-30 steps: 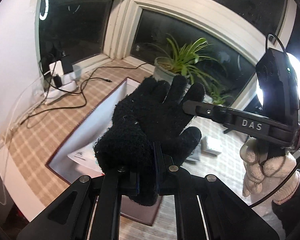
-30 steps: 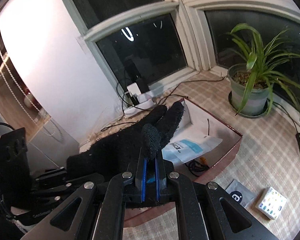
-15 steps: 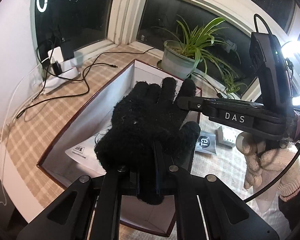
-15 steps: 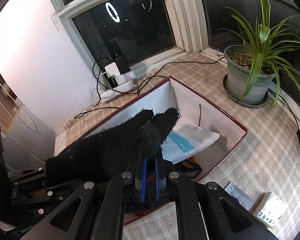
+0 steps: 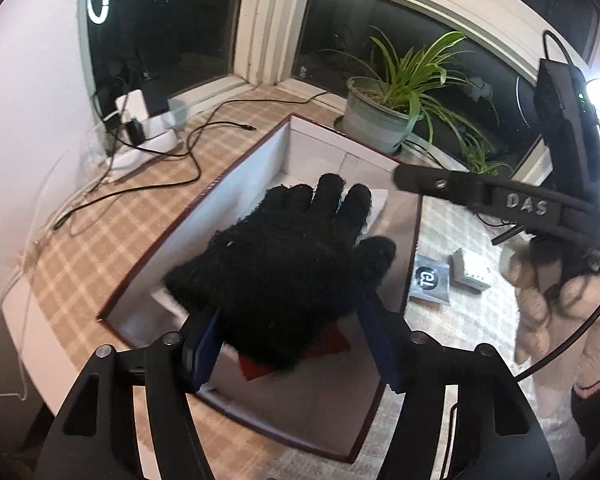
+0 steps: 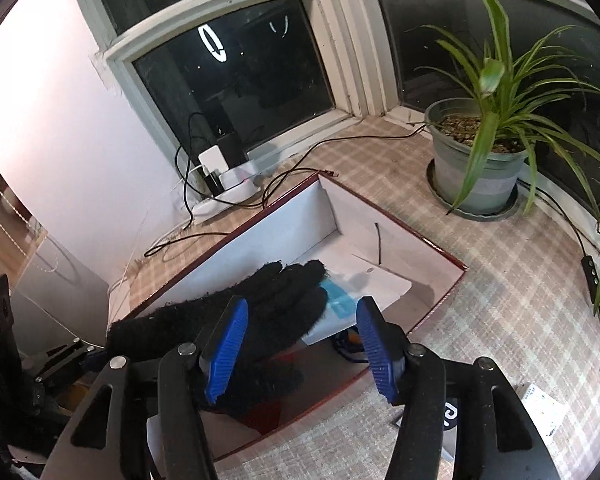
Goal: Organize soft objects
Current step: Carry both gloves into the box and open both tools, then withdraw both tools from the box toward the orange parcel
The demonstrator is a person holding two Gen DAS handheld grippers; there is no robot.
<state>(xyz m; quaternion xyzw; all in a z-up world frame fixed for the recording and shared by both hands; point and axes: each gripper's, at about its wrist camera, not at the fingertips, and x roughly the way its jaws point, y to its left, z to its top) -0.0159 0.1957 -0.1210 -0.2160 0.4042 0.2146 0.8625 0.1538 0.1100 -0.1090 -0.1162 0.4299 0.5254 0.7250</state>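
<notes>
With both my left tongs [image 5: 288,344] and right tongs [image 6: 300,344] spread wide, the fuzzy black knit glove [image 5: 284,256] lies inside the white-lined, red-edged cardboard box [image 6: 300,220] on the checked worktop [image 6: 500,280].

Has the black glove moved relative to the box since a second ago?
Yes. The black glove has gone down and forward over the box, its fingertips now near the far wall; both the left gripper and right gripper have opened.

The black glove [image 5: 288,268] fills the box [image 5: 244,184] mouth between my jaws; potted plant [image 6: 476,160] crowds the counter [image 6: 500,280] at two o'clock.
</notes>
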